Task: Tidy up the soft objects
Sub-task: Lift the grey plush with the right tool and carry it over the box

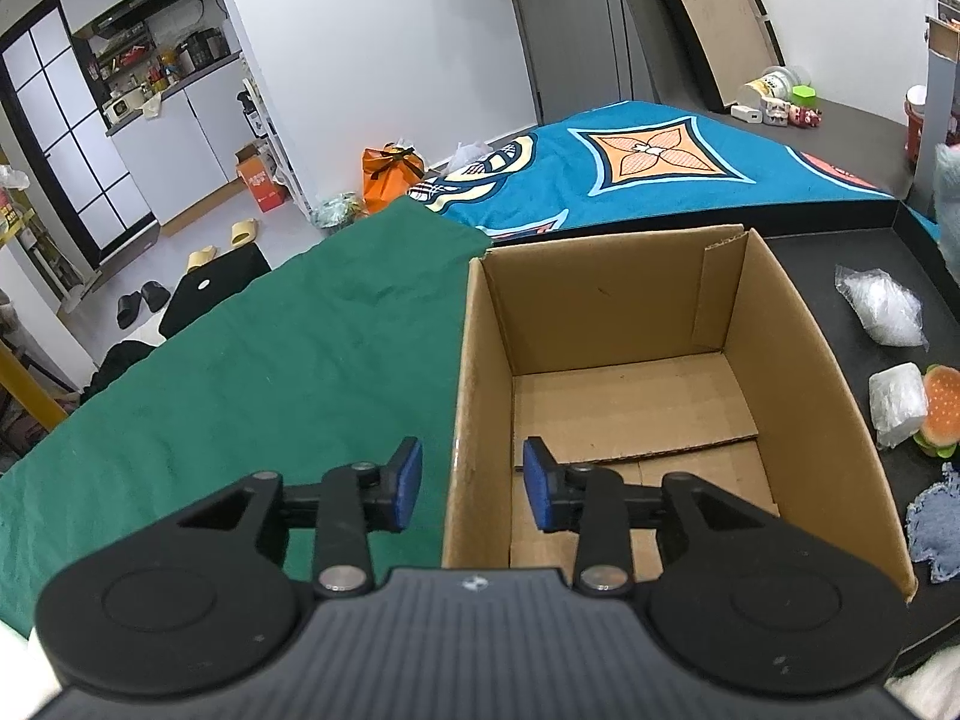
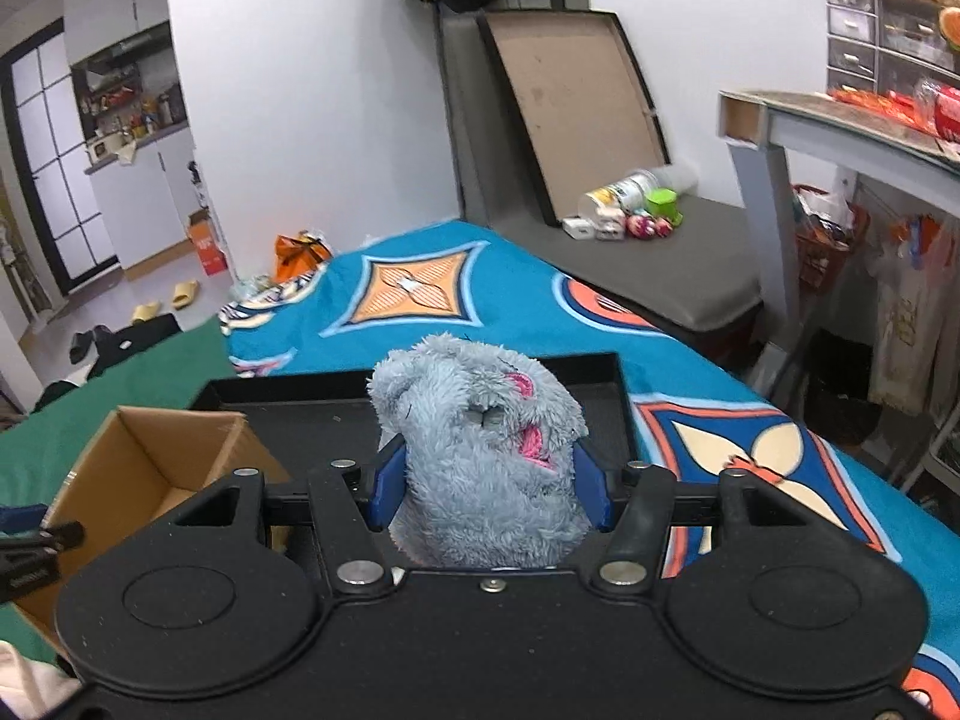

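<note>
Left tool [image 1: 471, 483] released, blue pads [image 1: 407, 483] apart and straddling the near left wall of the open cardboard box [image 1: 786, 360], nothing pinched between them. Box resting at the seam of green cloth [image 1: 240, 372] and black tray [image 1: 840, 240], inside bare apart from a loose cardboard flap on the floor. Right of the box, along the tray's right edge: 2 clear plastic bundles [image 1: 882, 312], a plush hamburger [image 1: 942, 411] touching the nearer bundle, and a blue fuzzy piece [image 1: 933, 525] near the box's near right corner. Right tool [image 2: 489, 483] clenched on a grey-blue plush toy [image 2: 480, 450] (pink mouth and ear showing), held above the tray [image 2: 288, 387], pads pressing into its sides. Patterned blue blanket [image 2: 540, 312] spread behind the tray.
</note>
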A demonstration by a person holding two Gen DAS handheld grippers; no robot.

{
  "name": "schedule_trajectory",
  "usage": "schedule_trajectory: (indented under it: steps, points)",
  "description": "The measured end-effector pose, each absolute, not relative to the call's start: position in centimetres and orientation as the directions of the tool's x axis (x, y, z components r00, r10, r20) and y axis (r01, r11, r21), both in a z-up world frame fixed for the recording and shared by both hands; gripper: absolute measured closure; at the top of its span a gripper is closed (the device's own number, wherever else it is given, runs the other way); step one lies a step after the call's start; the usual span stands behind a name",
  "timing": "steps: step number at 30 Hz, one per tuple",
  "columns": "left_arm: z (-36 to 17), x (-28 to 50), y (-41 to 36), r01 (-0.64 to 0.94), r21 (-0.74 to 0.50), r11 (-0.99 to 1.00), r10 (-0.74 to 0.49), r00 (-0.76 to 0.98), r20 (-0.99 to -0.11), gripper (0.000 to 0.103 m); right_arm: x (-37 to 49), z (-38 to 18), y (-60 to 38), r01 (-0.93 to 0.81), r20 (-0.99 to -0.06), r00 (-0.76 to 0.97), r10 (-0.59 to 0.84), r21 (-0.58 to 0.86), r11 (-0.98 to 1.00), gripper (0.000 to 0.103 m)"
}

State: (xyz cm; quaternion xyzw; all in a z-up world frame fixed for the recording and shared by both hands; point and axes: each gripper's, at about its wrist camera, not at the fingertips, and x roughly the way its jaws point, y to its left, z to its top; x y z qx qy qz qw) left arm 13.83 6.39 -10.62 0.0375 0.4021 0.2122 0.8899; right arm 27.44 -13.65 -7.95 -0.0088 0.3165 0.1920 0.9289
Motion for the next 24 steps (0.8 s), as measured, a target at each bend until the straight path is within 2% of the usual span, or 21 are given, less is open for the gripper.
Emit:
schedule_trajectory:
  steps: [21,24]
  points:
    - [-10.9,12.6,7.1,-0.340,0.140,0.930,0.335,0.626,-0.704,0.068,24.7,-6.5,-6.1,-0.517,-0.551,0.648,0.525,0.188,0.835,0.048]
    - [-11.1,12.7,7.3,-0.327,0.133,0.936,0.320,0.628,-0.709,0.073,24.4,-6.6,-5.1,-0.534,-0.551,0.635,0.541,0.192,0.823,0.048]
